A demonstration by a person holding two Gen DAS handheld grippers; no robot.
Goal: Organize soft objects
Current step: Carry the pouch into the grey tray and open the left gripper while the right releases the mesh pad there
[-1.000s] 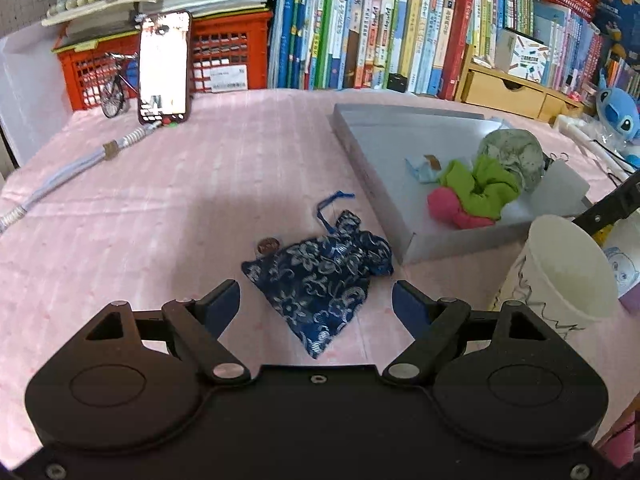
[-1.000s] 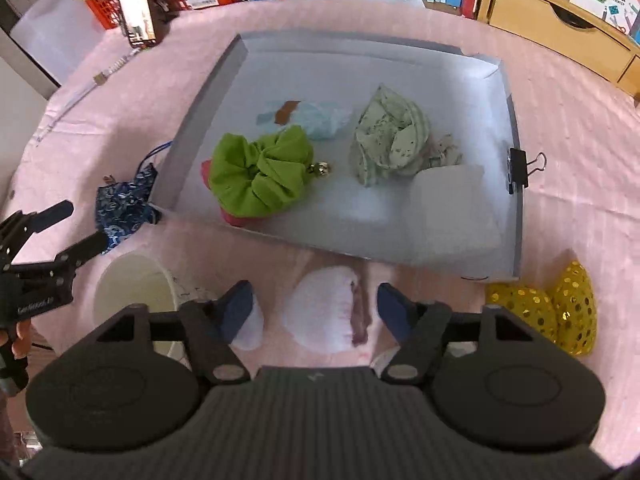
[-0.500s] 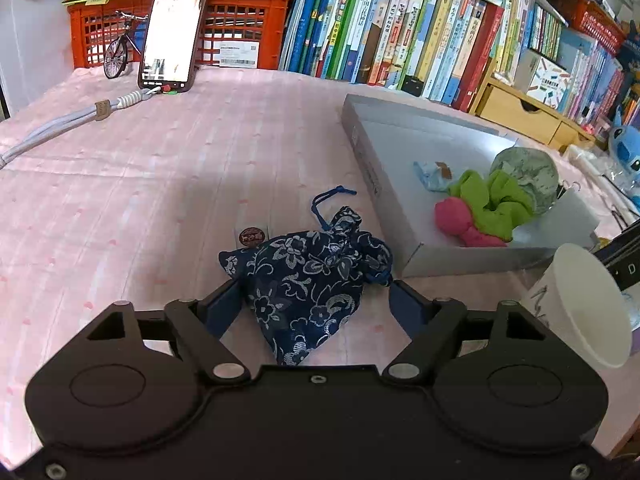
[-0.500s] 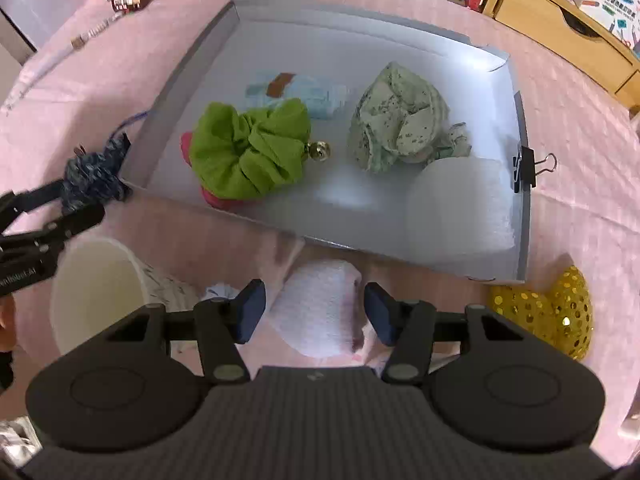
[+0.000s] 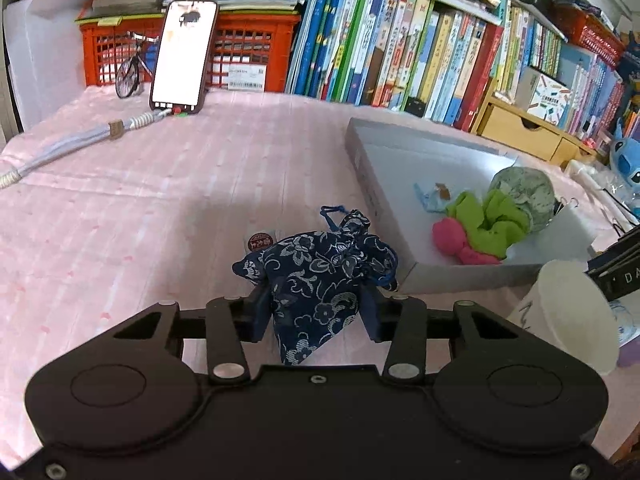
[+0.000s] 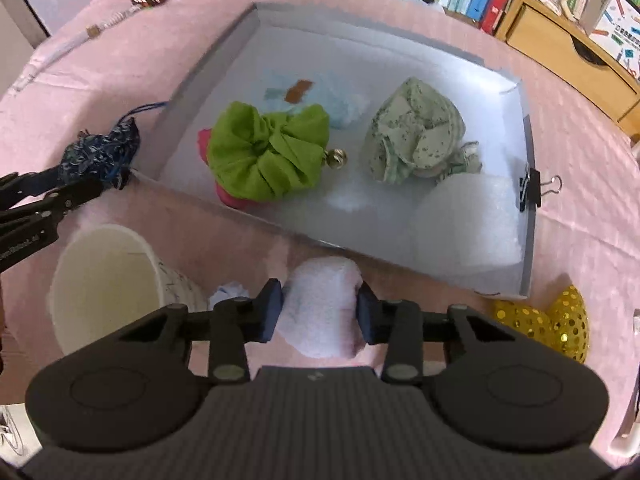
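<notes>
Pouch (image 5: 320,280), blue floral, lower centre of left wrist view: left gripper (image 5: 316,312) just closed, pinching its soft body; grab mid-bulk, light. Right wrist view, lower centre: right gripper (image 6: 318,316) just closed on squashy white towel roll (image 6: 320,312), below tray (image 6: 192,92).

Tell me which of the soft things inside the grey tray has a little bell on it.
The green scrunchie at the tray's left: a small gold bell hangs at its right edge. The pale floral pouch beside it has none.
</notes>
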